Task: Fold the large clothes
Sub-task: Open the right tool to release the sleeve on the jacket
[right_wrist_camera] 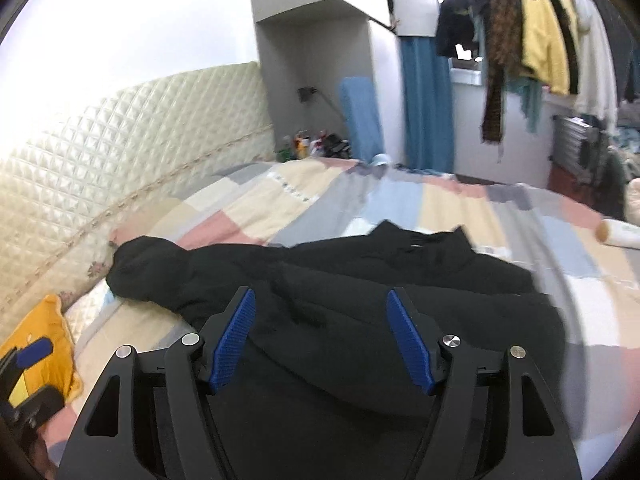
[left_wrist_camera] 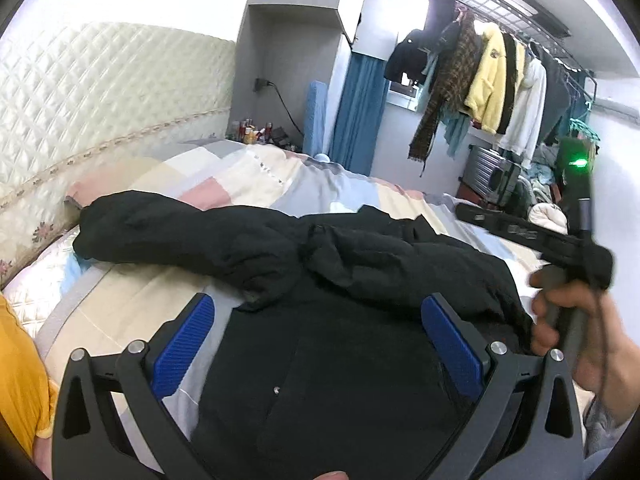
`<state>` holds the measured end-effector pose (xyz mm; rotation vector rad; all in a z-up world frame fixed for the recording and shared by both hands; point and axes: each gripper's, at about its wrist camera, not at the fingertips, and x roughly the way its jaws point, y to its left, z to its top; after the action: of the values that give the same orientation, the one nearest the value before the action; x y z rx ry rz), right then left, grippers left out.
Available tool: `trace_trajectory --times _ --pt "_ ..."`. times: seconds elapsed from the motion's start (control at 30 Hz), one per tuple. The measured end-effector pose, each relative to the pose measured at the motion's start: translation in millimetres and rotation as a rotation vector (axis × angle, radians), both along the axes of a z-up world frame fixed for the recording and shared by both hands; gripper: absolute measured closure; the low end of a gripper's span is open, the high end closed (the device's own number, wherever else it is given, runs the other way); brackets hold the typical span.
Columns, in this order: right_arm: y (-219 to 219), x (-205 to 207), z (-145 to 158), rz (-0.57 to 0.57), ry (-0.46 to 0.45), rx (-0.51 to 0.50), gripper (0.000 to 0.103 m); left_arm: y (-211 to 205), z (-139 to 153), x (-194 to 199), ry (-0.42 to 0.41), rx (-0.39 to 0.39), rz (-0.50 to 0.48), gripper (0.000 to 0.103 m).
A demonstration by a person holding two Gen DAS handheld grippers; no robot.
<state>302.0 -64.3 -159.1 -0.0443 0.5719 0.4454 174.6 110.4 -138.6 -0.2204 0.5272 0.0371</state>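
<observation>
A large black jacket (left_wrist_camera: pixel 320 320) lies spread on the bed, one sleeve folded across its body toward the headboard. My left gripper (left_wrist_camera: pixel 318 312) is open above the jacket's near part, with nothing between its blue pads. The right gripper's body (left_wrist_camera: pixel 520 232) shows at the right of the left wrist view, held in a hand. In the right wrist view the jacket (right_wrist_camera: pixel 360 288) lies below my right gripper (right_wrist_camera: pixel 320 300), which is open and empty over the folded sleeve. The left gripper (right_wrist_camera: pixel 28 360) shows at the far left edge there.
The bed carries a patchwork quilt (left_wrist_camera: pixel 248 176) in pastel squares. A quilted cream headboard (left_wrist_camera: pixel 100 100) stands at the left. A rack of hanging clothes (left_wrist_camera: pixel 500 80) and a suitcase (left_wrist_camera: pixel 484 172) stand at the right. A yellow garment (right_wrist_camera: pixel 44 332) lies at the left. A white bottle (right_wrist_camera: pixel 620 232) lies on the quilt.
</observation>
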Motion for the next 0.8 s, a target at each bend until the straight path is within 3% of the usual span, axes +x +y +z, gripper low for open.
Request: trace_trajectory --times 0.33,0.8 --pt "-79.6 -86.6 1.1 -0.138 -0.063 0.031 0.031 -43.5 8.5 -23.3 -0.005 0.028 -0.080 0.000" --pt "-116.2 -163.9 -33.8 -0.207 -0.081 0.031 0.031 -79.2 -3.0 -40.4 -0.002 0.079 -0.113 0.000"
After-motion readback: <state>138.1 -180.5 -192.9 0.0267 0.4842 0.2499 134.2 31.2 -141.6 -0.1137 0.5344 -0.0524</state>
